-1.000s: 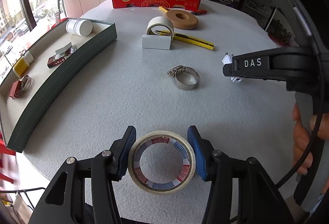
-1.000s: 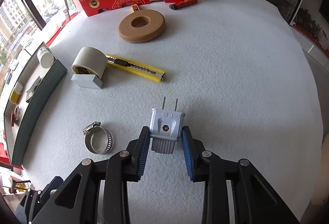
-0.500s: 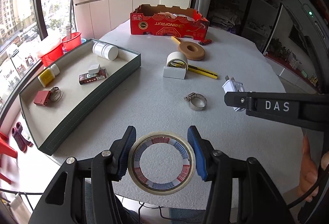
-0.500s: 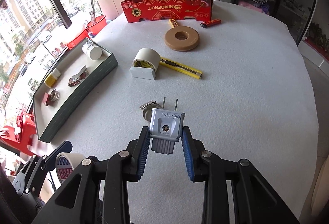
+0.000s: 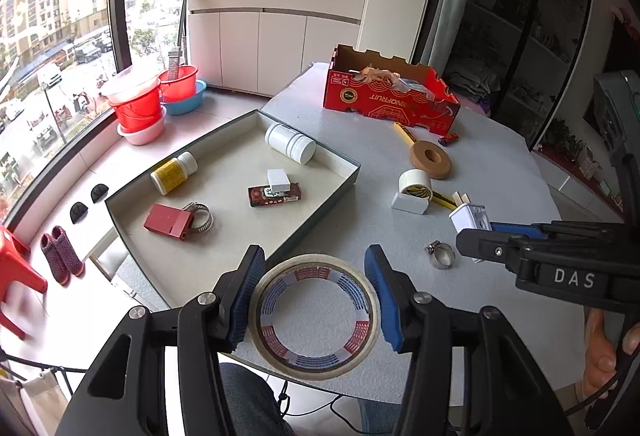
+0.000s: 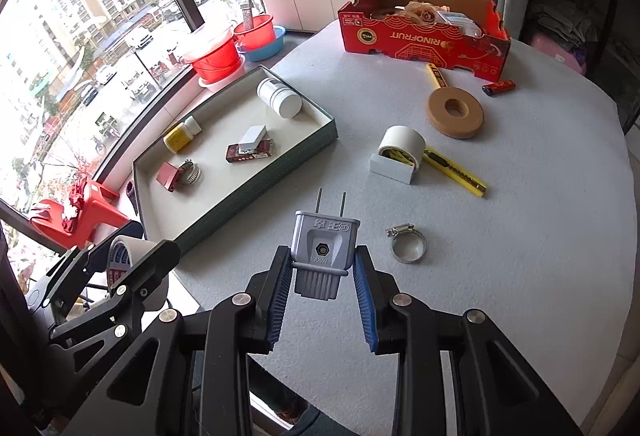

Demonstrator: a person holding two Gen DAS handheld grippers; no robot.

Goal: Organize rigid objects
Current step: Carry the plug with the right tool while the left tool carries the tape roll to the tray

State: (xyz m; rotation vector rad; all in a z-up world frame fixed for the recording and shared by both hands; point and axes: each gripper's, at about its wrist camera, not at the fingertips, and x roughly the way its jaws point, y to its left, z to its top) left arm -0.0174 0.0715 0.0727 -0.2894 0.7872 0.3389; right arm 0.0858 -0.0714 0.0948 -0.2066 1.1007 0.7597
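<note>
Both grippers loaded and held above the table, tape roll on the left, plug on the right.

The left gripper point(image 5: 316, 300) clamps a tape roll point(image 5: 316, 316) between its blue pads, with the open tray point(image 5: 320, 212) ahead and to its left. To its right, the right gripper point(image 6: 322, 288) pinches a grey plug point(image 6: 323, 256), prongs pointing forward; a hose clamp point(image 6: 407, 244) lies on the table point(image 6: 540, 236) just right of its tips.
</note>
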